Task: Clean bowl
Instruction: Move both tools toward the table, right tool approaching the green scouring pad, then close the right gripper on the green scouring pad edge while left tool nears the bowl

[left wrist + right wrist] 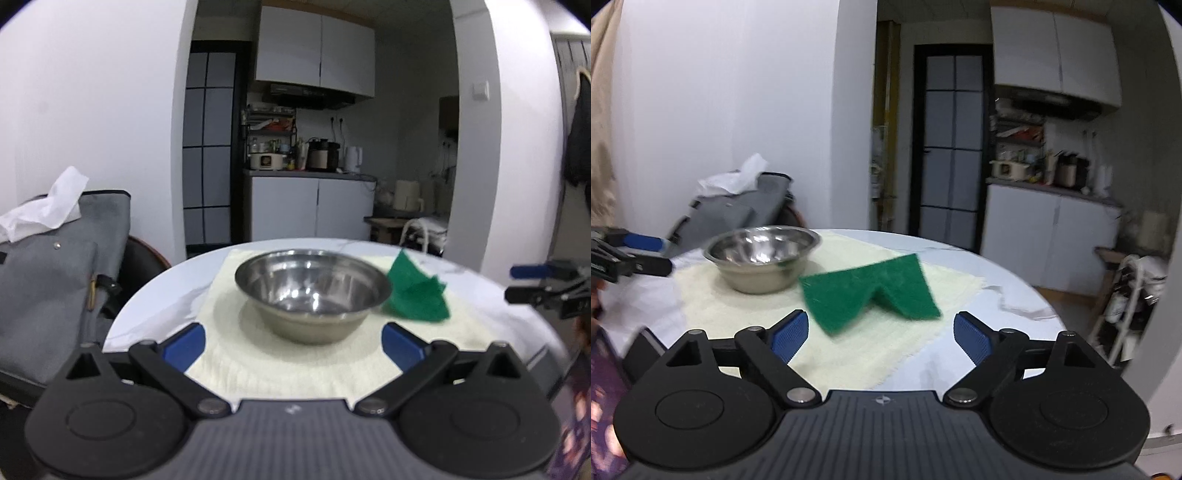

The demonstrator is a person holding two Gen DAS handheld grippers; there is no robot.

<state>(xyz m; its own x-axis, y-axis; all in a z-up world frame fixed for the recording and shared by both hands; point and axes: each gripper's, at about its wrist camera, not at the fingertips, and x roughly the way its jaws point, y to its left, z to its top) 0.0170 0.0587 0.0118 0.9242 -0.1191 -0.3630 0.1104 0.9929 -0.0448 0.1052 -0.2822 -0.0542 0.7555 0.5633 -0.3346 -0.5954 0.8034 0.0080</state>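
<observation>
A steel bowl (313,295) stands upright on a cream cloth (258,362) on a round white table (155,295). It also shows in the right wrist view (761,256). A folded green scouring pad (417,293) lies on the cloth to the bowl's right, tented up (871,291). My left gripper (293,341) is open and empty, just short of the bowl. My right gripper (881,332) is open and empty, just short of the pad. Each gripper shows at the edge of the other's view (543,284) (631,254).
A grey bag (62,273) with white tissue (44,206) on it stands left of the table. A kitchen counter (310,177) with appliances is behind. A crumpled white paper (1023,299) lies at the table's right edge. A rack (1126,302) stands at the right.
</observation>
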